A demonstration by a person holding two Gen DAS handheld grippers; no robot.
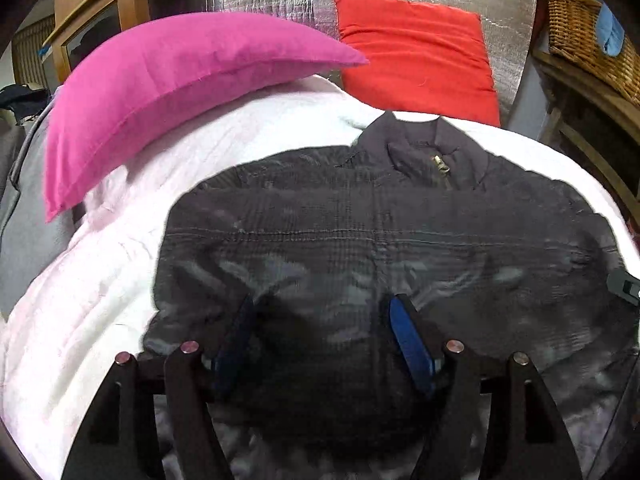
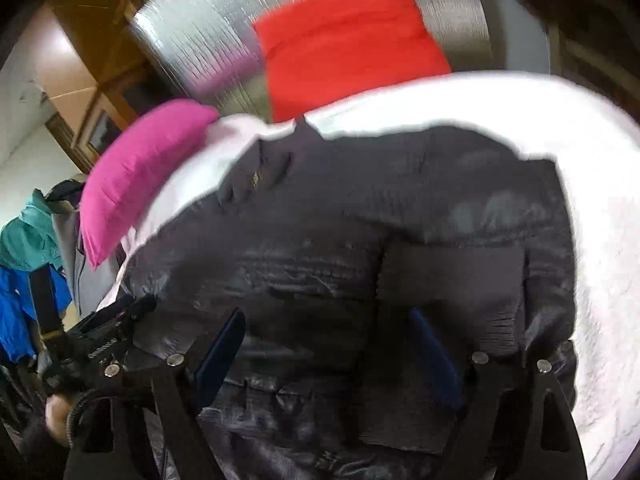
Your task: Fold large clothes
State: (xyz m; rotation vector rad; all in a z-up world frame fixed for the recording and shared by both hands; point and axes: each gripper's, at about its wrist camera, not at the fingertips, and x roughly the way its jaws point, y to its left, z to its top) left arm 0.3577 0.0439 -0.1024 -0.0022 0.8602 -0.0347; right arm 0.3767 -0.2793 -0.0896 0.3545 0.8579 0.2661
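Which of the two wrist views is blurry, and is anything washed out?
Right wrist view: motion-smeared, red cushion and foil backing streaked. Left wrist view: sharp, the jacket zipper crisp. White bedding blown out in both, fisheye bending the edges.

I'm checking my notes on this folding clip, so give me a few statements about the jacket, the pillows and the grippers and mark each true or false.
1. The jacket lies on a white blanket. True.
2. The left gripper is clamped shut. False: its jaws are apart.
3. The pink pillow lies on the jacket. False: it lies beside it, on the blanket.
4. The red pillow is beyond the collar. True.
5. The right gripper is open. True.
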